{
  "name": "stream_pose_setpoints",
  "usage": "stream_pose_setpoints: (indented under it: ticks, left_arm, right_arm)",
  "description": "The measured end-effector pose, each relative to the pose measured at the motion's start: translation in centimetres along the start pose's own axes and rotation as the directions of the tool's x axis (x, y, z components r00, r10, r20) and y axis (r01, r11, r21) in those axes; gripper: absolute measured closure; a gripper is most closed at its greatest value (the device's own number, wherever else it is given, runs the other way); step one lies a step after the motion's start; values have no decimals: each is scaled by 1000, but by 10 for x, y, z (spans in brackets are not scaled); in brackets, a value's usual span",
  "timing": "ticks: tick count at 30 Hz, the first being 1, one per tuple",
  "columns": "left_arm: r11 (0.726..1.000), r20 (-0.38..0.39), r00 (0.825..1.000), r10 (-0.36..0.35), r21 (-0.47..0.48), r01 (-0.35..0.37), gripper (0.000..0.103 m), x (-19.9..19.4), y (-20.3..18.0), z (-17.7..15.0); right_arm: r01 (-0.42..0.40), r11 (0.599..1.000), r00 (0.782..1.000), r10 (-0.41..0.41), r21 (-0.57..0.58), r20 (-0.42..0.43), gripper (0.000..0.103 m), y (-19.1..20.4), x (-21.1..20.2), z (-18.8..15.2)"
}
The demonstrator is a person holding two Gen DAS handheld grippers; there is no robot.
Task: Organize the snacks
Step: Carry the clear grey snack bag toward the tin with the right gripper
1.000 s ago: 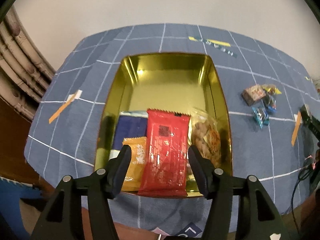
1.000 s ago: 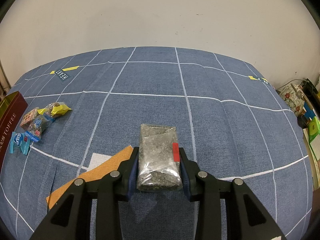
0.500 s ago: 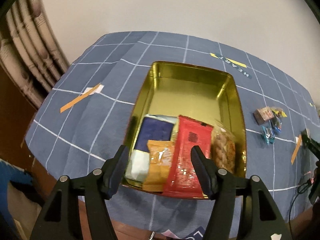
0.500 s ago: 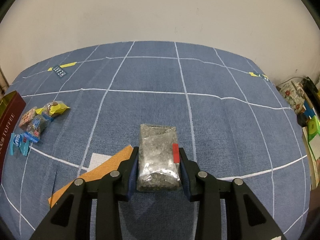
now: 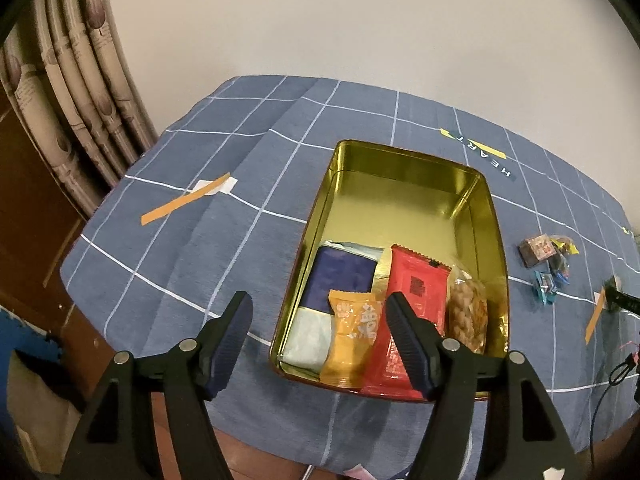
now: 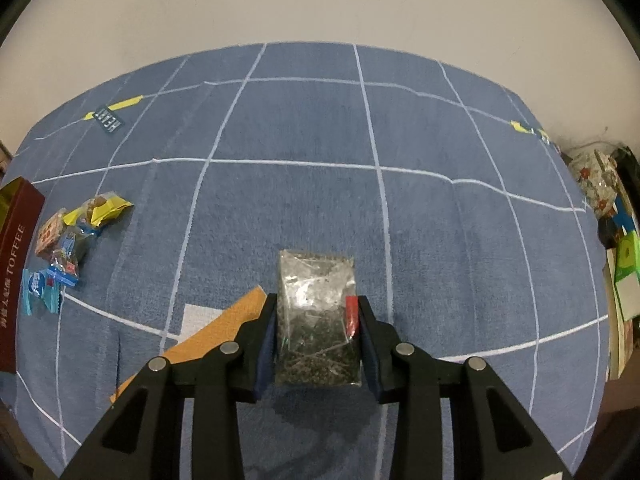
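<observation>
right claw (image 6: 316, 334) tilts steeply down, clenched on a clear packet of dark bits (image 6: 318, 320) above the desk (image 6: 440, 240). left claw (image 5: 320, 332), empty, jaws opening, hangs over the near end of the gold tin (image 5: 408, 164) holding snacks. loose candies (image 6: 64, 248) lie far left of the right claw; curtain (image 5: 68, 92) beyond.
</observation>
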State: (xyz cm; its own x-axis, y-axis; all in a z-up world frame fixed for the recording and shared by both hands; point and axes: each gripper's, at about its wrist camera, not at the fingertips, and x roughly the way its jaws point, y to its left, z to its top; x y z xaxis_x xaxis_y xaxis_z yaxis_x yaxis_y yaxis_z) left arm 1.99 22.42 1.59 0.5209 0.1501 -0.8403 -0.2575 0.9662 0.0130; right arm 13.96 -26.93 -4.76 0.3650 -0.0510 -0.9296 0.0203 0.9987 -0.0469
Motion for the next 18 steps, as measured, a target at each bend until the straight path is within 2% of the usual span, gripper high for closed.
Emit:
stream_pose_setpoints:
  ticks: [6, 12, 18]
  left_arm:
    - [1000, -1, 1000, 5, -24, -5, 34, 0, 8, 0]
    - [998, -1, 1000, 12, -58, -12, 32, -1, 15, 1]
    - [998, -21, 1000, 15, -68, -16, 31, 2, 16, -1]
  right_arm:
    - [58, 998, 998, -57, 33, -29, 67, 10, -3, 0]
    - [82, 995, 996, -80, 60, -37, 67, 12, -2, -1]
    - [47, 995, 999, -47, 92, 7, 68, 35, -23, -6]
